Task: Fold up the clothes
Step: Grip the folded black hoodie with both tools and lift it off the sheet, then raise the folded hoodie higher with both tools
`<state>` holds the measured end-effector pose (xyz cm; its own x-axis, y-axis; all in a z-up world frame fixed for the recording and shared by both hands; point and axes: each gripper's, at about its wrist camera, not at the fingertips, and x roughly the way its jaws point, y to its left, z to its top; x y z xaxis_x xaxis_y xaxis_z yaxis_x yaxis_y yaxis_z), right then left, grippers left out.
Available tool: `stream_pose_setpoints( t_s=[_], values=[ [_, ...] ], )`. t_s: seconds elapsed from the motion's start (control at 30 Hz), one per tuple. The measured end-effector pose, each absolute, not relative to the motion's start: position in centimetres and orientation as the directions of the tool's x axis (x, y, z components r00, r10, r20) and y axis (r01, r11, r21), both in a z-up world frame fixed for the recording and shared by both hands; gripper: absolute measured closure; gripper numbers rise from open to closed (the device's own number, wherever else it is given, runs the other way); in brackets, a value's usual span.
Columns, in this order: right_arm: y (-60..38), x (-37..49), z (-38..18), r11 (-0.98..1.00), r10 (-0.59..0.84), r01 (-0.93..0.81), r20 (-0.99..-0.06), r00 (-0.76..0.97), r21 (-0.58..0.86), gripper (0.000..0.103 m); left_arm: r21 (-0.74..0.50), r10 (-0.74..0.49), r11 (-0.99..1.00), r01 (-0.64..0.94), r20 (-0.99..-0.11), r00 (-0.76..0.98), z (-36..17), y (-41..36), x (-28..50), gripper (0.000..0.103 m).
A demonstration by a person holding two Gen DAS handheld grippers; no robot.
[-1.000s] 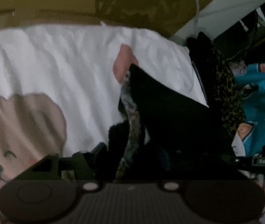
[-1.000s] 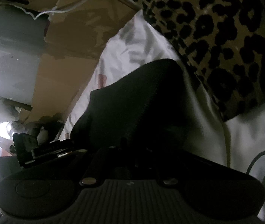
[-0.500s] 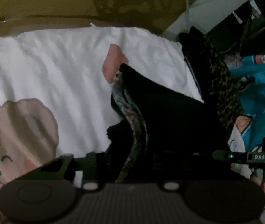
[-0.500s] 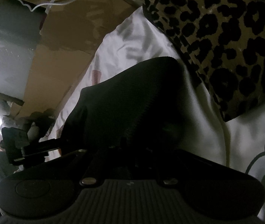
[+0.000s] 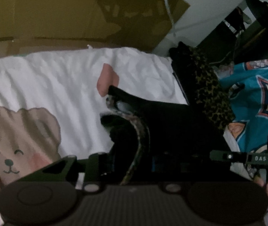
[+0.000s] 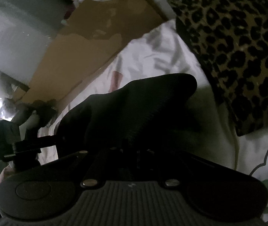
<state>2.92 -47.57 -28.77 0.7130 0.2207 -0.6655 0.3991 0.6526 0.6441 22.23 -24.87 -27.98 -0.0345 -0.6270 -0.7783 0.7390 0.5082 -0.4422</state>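
Two hand-held grippers share one black garment (image 5: 171,124) at this moment. The left hand-held gripper (image 5: 132,162) has just been closing its jaws, and a fold of the black cloth with a patterned lining (image 5: 141,131) stands between them; it looks pinched, but the fingertips are hidden in the dark cloth. The right hand-held gripper (image 6: 132,146) has its jaws together, clamped on another part of the same garment, which rises from it like a hump.

Under the garment lies a white sheet with a bear print (image 5: 58,86), and toward its far edge a brown cardboard (image 6: 88,43) stands. A leopard-print cloth (image 6: 237,47) lies just beside the garment, and a teal shirt (image 5: 256,103) further out.

I judge that the step in hand is lifting the garment by two points. The next move calls for pulling the two grips apart, so the cloth hangs flat before it is laid down on a bare part of the sheet.
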Motion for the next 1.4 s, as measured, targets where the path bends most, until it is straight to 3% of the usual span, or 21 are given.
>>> stream_pose_setpoints(
  t_s=[0.63, 1.4],
  values=[
    [-43.0, 2.7, -20.0, 0.842, 0.117, 0.255, -0.623, 0.773, 0.475, 0.097, -0.310, -0.665, 0.530, 0.789, -0.730, 0.161, -20.2, -21.8, 17.2, 0.070],
    [-42.9, 0.5, -9.9, 0.903, -0.067, 0.265, -0.499, 0.864, 0.339, 0.096, -0.288, -0.764, 0.500, 0.817, -0.591, 0.260, -10.9, -23.1, 13.1, 0.070]
  ],
)
